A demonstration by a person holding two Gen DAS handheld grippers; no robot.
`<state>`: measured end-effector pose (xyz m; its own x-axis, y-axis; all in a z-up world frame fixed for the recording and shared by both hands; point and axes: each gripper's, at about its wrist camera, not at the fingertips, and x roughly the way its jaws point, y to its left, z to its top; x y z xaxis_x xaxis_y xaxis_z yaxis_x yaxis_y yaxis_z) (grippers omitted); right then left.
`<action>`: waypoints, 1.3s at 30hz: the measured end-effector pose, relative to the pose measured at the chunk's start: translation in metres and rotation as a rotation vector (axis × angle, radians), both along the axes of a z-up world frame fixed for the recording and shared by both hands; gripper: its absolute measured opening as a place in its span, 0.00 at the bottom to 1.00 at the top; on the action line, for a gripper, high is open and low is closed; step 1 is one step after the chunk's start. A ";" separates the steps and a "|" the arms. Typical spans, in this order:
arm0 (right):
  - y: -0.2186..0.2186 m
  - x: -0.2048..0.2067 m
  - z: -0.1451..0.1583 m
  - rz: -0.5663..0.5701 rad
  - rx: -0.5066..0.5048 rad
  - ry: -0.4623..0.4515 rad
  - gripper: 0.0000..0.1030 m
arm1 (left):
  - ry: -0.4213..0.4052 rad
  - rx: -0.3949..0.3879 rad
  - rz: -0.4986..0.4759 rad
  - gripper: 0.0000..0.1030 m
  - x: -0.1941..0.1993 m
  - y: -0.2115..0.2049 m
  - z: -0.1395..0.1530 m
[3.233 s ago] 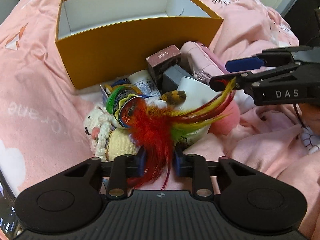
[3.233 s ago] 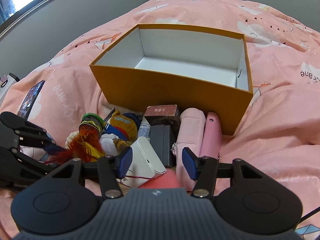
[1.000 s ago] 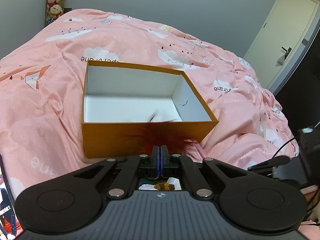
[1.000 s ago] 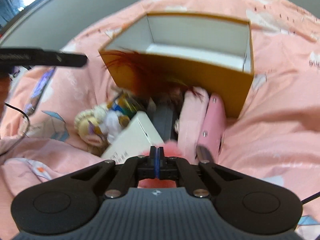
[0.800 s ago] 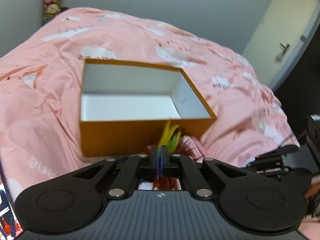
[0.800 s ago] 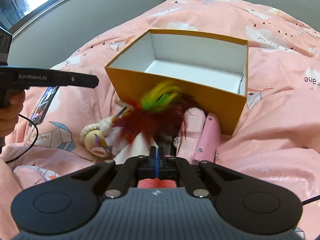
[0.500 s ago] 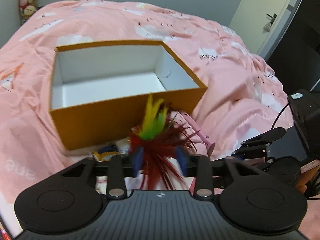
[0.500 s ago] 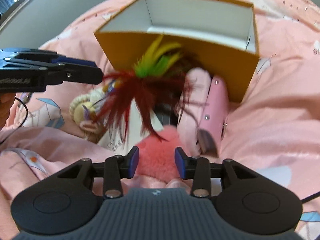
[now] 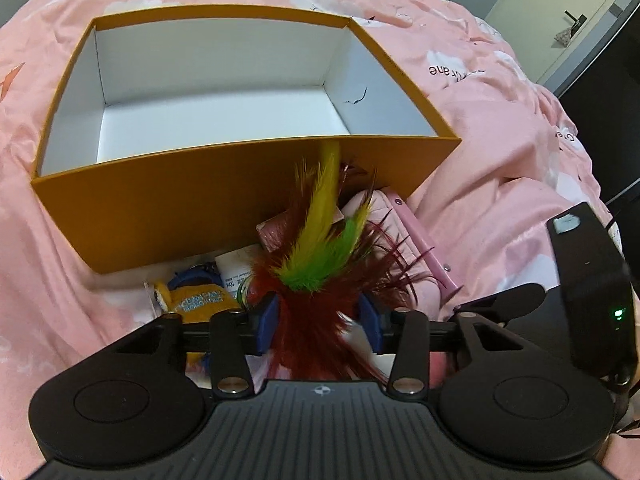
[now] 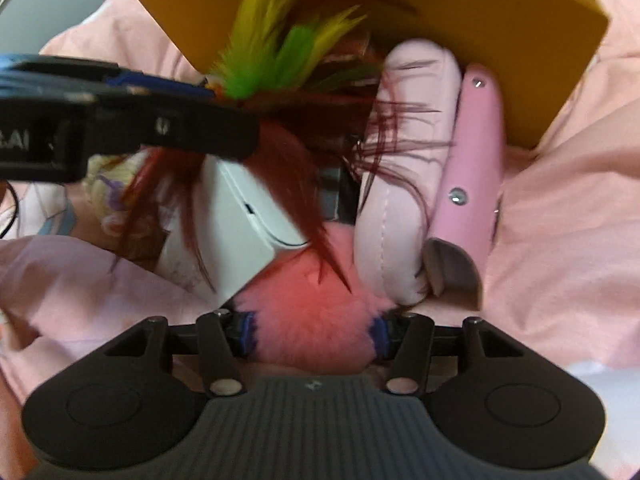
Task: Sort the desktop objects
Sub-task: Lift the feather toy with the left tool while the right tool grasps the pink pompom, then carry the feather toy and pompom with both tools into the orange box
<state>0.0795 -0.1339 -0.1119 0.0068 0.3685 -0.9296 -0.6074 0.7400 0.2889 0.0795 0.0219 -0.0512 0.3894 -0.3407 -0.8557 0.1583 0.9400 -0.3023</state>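
- Left hand-held gripper (image 9: pixel 320 322): jaws apart after opening then easing in a little. Feather toy (image 9: pixel 320 264) sits loosely between the blue pads (image 9: pixel 267 322), no clamp visible.
- Right hand-held gripper (image 10: pixel 312 332): jaws have just been opening and now straddle the pink fluffy ball (image 10: pixel 316 312). Pads beside the fur; can't see them pressing.
- Orange box (image 9: pixel 160 208): at 12 o'clock in the left wrist view, white interior bare. The feather toy is outside it, tips lying against the near wall.
- Pile on the bed (image 9: pixel 500 152), tight to that wall: pink pouch (image 10: pixel 408 160), pink case (image 10: pixel 468 160), white carton (image 10: pixel 240 216), knitted doll (image 10: pixel 108 184), yellow plush (image 9: pixel 196 300).
- Step, my read: sorting barely begun, both grippers lining up picks.
- Next: close the left on the feather base, not the plumes, lift clear of the near wall, then let go over the box. The ball's fur will squash, so the right needs a deep, firm close.
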 end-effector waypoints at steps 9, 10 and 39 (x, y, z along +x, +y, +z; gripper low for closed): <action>-0.005 0.005 -0.007 -0.017 0.031 0.020 0.44 | -0.012 -0.019 -0.024 0.10 0.003 -0.003 -0.001; -0.007 0.004 -0.003 -0.017 0.037 0.011 0.43 | -0.020 -0.020 -0.021 0.05 0.002 -0.002 0.000; -0.039 0.016 0.143 -0.089 0.311 -0.362 0.43 | -0.340 -0.059 0.169 0.00 -0.016 0.056 0.116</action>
